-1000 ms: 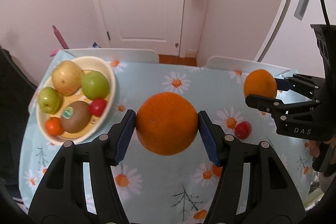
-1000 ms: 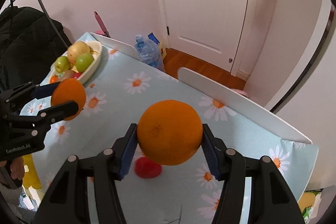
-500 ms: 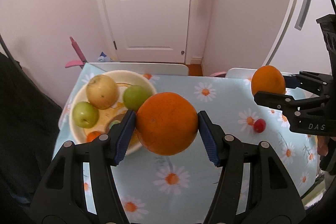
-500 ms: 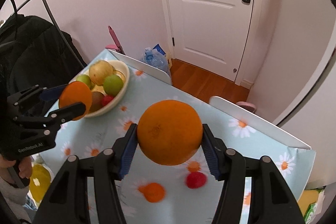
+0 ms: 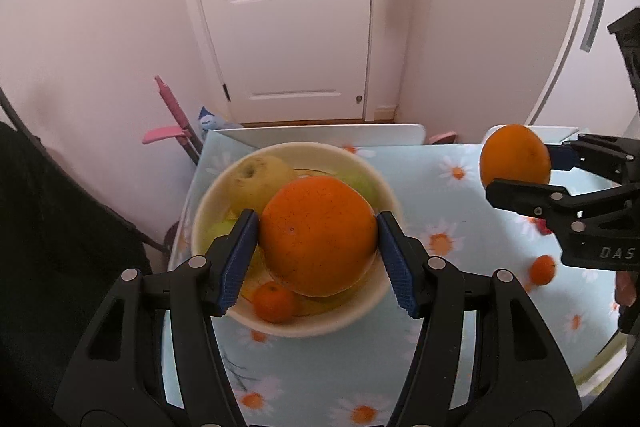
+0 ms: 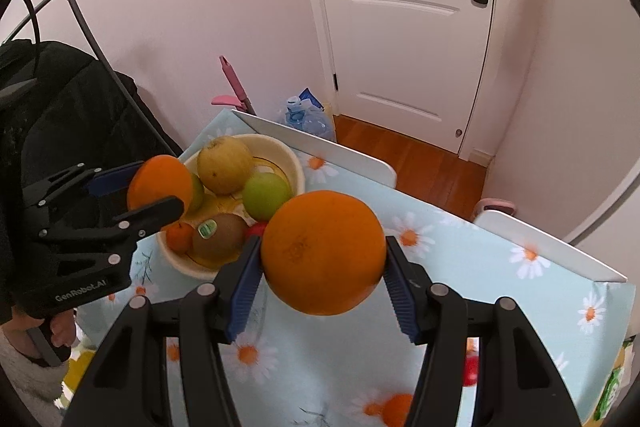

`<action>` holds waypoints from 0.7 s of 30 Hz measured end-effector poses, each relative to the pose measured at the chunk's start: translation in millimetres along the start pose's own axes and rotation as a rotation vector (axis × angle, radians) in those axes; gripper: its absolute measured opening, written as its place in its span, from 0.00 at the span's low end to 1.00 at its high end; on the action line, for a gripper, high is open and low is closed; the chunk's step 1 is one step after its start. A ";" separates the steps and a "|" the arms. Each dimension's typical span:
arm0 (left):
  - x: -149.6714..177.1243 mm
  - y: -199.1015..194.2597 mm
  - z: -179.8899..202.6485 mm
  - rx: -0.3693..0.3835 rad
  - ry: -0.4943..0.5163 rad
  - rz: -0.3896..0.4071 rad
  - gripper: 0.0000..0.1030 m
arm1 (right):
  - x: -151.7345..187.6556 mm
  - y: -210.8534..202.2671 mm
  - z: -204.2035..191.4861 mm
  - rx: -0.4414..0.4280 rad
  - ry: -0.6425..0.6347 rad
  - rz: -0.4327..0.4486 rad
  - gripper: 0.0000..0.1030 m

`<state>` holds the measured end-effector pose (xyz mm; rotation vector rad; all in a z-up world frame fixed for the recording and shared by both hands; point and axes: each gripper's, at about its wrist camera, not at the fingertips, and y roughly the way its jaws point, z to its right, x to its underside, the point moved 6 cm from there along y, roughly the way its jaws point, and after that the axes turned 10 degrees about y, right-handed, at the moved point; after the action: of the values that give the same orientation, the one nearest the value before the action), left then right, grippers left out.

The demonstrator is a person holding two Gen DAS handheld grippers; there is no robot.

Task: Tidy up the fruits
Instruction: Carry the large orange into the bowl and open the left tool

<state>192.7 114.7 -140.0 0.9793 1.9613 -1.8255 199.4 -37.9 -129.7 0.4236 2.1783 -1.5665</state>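
Left gripper: black two-finger gripper (image 5: 316,239) with blue ribbed pads, clamped on a large round orange (image 5: 318,235) held at mid-frame in its own view; pads press the fruit at 9 and 3 o'clock.
Left orange position: raised above the cream round ceramic bowl (image 5: 362,311), covering most of its inside in the left wrist view; whether it touches the fruit beneath cannot be told.
Right gripper: matching black two-finger gripper (image 6: 322,259), blue pads closed on a second large round orange (image 6: 323,251), gripped at 9 and 3 o'clock.
Right orange position: held off the table, just beside the bowl at its 4 o'clock in the right wrist view; in the left wrist view it sits at 3 o'clock, well apart from the bowl.
Bowl contents: yellow-brown pear-like fruit (image 6: 225,165) at 12 o'clock, green apple (image 6: 266,195) at 3 o'clock, brown kiwi with a green sticker (image 6: 219,235) at 6 o'clock, small tangerine (image 6: 179,237) at 8 o'clock; a red fruit (image 6: 258,227) shows only as a sliver beside the kiwi.
Table: pale blue cloth with a daisy print (image 6: 472,267), bowl near its far left corner.
Loose fruit: small orange tangerine (image 5: 542,269) on the cloth at 4 o'clock from the bowl, left wrist view; a small red fruit (image 6: 471,371) partly hidden behind the right gripper's finger.
Surroundings: white panelled door (image 5: 288,11) with a black handle at 12 o'clock; person's hand (image 6: 60,331) on the left gripper's handle at 8 o'clock, right wrist view.
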 end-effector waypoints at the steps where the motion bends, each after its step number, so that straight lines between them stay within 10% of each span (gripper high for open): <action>1: 1.7 5.8 -4.8 -0.002 0.008 -0.004 0.63 | -1.6 4.9 -4.9 0.003 0.003 -0.001 0.53; 21: 21.0 45.1 -9.4 0.037 0.141 -0.029 0.64 | -14.8 50.0 -36.5 0.041 0.028 -0.022 0.53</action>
<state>208.7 128.1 -186.1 1.1251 2.0393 -1.8603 230.3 12.6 -153.2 0.4380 2.1821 -1.6296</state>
